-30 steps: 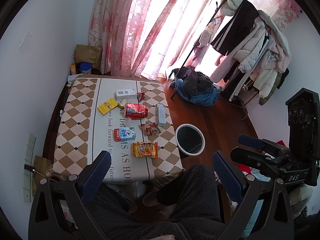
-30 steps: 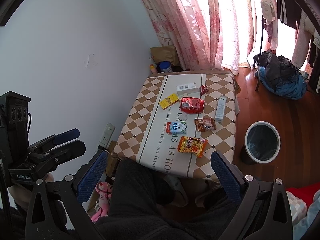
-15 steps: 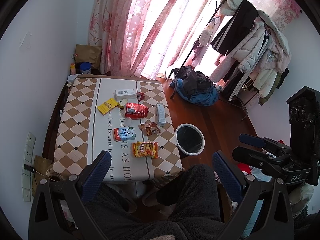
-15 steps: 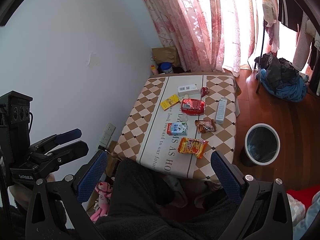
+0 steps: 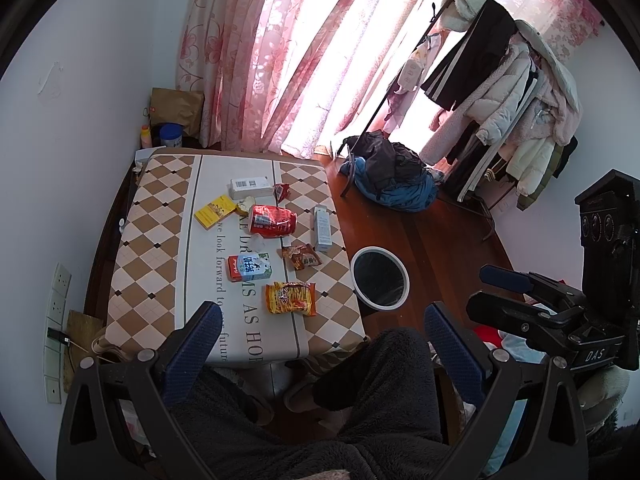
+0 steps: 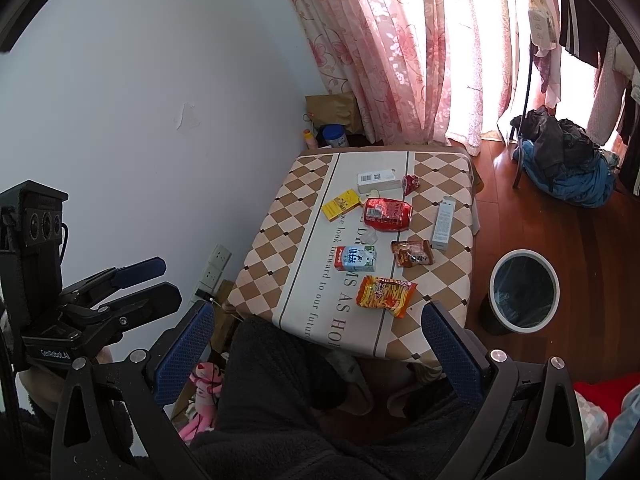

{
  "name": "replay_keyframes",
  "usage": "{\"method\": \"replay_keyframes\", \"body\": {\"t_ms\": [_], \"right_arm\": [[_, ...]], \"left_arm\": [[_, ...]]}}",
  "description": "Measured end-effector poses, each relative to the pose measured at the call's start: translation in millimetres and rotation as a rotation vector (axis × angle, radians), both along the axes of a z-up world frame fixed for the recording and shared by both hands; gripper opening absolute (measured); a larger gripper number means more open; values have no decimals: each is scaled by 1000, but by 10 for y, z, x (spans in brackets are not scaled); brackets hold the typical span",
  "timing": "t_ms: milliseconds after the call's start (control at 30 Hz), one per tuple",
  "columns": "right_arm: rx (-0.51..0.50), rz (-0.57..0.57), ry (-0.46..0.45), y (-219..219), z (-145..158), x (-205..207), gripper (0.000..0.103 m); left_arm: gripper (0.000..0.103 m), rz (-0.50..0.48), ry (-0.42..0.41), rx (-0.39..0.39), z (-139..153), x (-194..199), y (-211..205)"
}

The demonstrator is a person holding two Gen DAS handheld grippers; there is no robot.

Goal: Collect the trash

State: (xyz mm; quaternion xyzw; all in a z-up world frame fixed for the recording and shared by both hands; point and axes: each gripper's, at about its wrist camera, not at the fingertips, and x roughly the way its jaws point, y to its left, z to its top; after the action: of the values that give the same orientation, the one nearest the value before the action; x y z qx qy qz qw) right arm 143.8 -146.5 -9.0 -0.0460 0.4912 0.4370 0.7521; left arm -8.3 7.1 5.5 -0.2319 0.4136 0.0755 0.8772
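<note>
Hovering above the person's dark fleece-clad knees, the left gripper (image 5: 322,334) and the right gripper (image 6: 318,334) both hold blue-padded jaws spread wide, nothing between them. Trash lies on the low checkered-cloth table (image 5: 148,240): orange noodle packet (image 5: 291,299) nearest, blue-and-red milk carton (image 5: 249,267), brown snack wrapper (image 5: 301,257), crushed red can (image 5: 272,221), yellow flat card (image 5: 215,211), white barcode box (image 5: 249,187), tall pale carton (image 5: 322,228). White-rimmed round bin (image 5: 380,280) stands on wood floor just beside the table's right edge.
</note>
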Motion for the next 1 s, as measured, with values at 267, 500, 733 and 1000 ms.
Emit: {"method": "replay_keyframes", "body": {"t_ms": [267, 500, 733, 1000], "right_arm": [[12, -47, -2, 23, -40, 74, 103], [-31, -222, 63, 260, -711, 773, 103], [-208, -288, 230, 660, -2012, 1734, 97], [-345, -339, 326, 956, -3093, 2552, 82]], "left_arm": [[103, 40, 11, 26, -106, 36, 32], [103, 225, 174, 195, -875, 555, 449], [103, 178, 389, 232, -2036, 1285, 864], [94, -205, 584, 371, -3040, 2044, 781]]}}
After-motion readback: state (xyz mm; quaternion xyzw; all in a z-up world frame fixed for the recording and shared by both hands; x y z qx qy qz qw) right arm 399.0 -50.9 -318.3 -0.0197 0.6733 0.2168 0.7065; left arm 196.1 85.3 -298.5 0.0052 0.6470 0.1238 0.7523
